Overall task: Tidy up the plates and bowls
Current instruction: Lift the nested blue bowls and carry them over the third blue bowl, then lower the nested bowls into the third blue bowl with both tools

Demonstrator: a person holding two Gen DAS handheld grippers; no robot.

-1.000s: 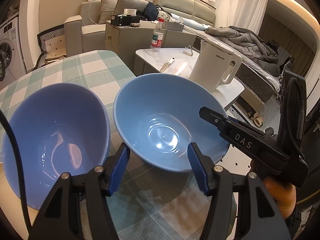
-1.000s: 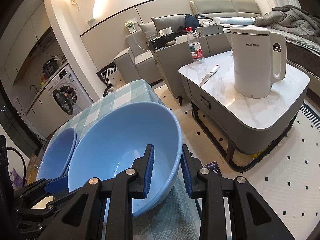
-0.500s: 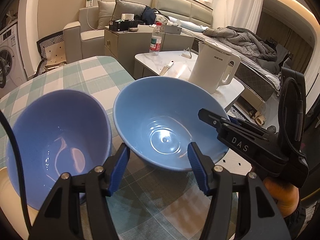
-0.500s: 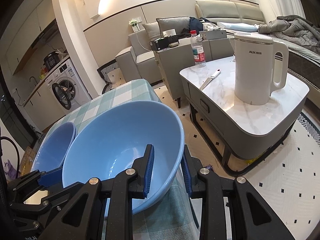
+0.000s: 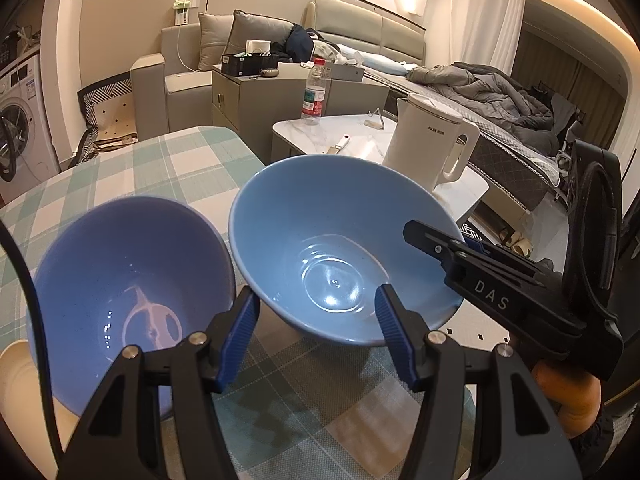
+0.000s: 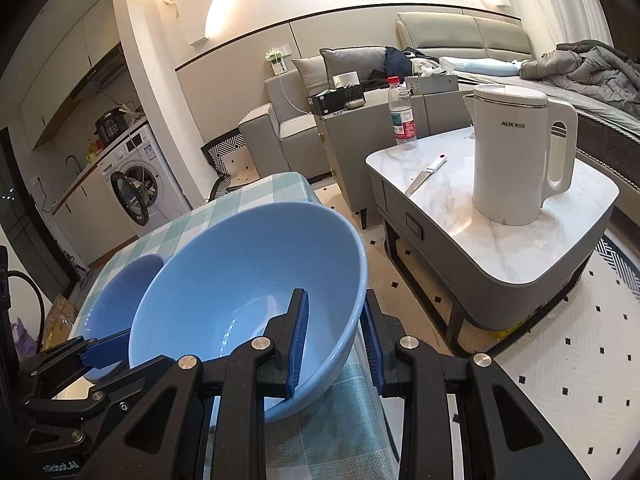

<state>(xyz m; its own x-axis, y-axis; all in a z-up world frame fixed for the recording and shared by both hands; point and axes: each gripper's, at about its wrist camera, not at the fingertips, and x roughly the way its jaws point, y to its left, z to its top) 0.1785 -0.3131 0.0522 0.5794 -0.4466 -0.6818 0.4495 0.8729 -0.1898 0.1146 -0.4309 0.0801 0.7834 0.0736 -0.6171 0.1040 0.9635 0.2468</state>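
Light bowl (image 5: pixel 340 248) has risen beside dark bowl (image 5: pixel 128 280); my right gripper (image 6: pixel 334 336) clamps its rim, left gripper (image 5: pixel 316 332) parted, empty. One-sided grip: the bowl may pivot and slip.

A table covered in a green and white checked cloth (image 5: pixel 168 168) carried the dishes. On it sat a darker blue bowl (image 5: pixel 128 296), and just beside it a lighter blue bowl (image 5: pixel 336 248) was tilted, its far side raised off the cloth (whether its base touched the cloth could not be told). A cream plate (image 5: pixel 16 384) showed at the table's near left edge, partly under the darker bowl. Well apart stood a low marble-topped coffee table (image 6: pixel 560 240), bearing a white kettle (image 6: pixel 516 152), a knife (image 6: pixel 424 176) and a water bottle (image 6: pixel 402 116). A white floor with small black diamonds (image 6: pixel 560 360) lay beneath.
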